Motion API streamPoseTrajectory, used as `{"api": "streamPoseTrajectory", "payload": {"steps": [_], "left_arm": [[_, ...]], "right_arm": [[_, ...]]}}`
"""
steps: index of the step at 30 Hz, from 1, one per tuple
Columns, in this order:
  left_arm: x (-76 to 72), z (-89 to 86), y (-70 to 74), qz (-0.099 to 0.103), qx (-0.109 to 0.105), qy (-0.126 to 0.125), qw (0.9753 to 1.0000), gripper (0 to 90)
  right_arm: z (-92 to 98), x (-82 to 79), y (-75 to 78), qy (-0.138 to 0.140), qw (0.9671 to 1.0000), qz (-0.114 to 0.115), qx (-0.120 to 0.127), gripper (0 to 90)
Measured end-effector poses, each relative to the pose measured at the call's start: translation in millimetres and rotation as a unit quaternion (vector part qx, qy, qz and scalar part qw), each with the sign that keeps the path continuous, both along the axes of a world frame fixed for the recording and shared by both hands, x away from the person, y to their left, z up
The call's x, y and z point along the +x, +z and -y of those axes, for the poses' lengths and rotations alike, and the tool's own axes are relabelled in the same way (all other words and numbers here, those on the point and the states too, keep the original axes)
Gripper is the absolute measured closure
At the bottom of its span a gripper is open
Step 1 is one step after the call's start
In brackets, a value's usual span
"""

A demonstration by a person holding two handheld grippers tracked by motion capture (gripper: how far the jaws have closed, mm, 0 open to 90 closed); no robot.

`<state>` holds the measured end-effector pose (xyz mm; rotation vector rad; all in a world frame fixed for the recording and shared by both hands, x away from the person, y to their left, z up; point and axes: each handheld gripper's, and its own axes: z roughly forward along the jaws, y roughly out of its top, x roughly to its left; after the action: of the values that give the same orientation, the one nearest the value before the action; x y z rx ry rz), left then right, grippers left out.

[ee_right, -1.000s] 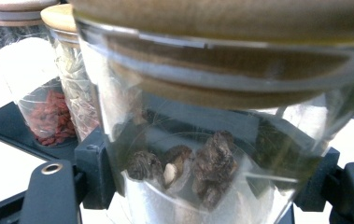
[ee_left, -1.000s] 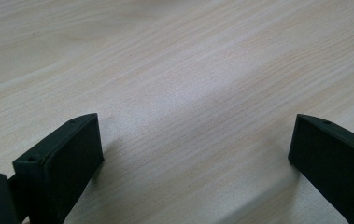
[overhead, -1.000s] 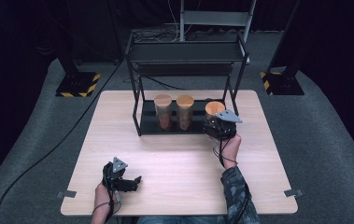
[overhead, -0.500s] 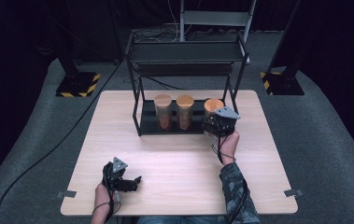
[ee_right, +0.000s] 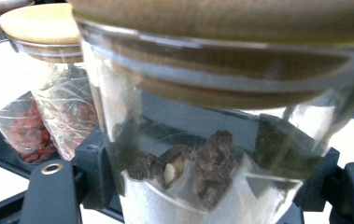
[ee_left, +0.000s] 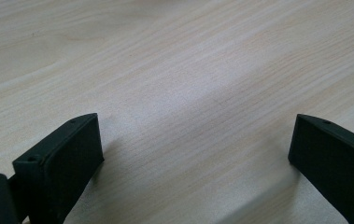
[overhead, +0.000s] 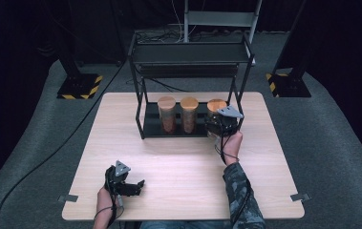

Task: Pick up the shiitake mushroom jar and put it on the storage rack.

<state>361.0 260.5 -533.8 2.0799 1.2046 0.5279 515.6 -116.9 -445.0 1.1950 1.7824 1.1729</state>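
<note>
The right hand-held gripper (overhead: 219, 125) hides much of the rightmost jar (ee_right: 221, 121) on the rack (overhead: 143, 121) near the worktop's (overhead: 274, 167) far edge, jaws around it; whether they clamp it I cannot tell. The left hand-held gripper (overhead: 138, 183) gapes empty near the near-left corner.

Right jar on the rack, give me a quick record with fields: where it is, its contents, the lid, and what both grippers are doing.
jar: right jar, clear glass, on the rack's lower shelf
contents: dark brown lumps at the bottom
lid: wooden lid, on
neighbours: middle jar and left jar, both lidded, reddish contents
right gripper: at the right jar, jaws on either side of it; whether it is clamped, cannot tell
left gripper: open, over bare table, holding nothing
</note>
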Motion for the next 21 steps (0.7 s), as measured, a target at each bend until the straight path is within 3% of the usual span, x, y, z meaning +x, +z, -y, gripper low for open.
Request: {"api": "streamPoseTrajectory", "payload": {"steps": [21], "left_arm": [[0.1,-0.1,0.0,0.0,0.0,0.0,1.0,2.2]], "right_arm": [[-8.7,19.4,2.0,-0.003,1.0,-0.009,0.004,24.9]]}}
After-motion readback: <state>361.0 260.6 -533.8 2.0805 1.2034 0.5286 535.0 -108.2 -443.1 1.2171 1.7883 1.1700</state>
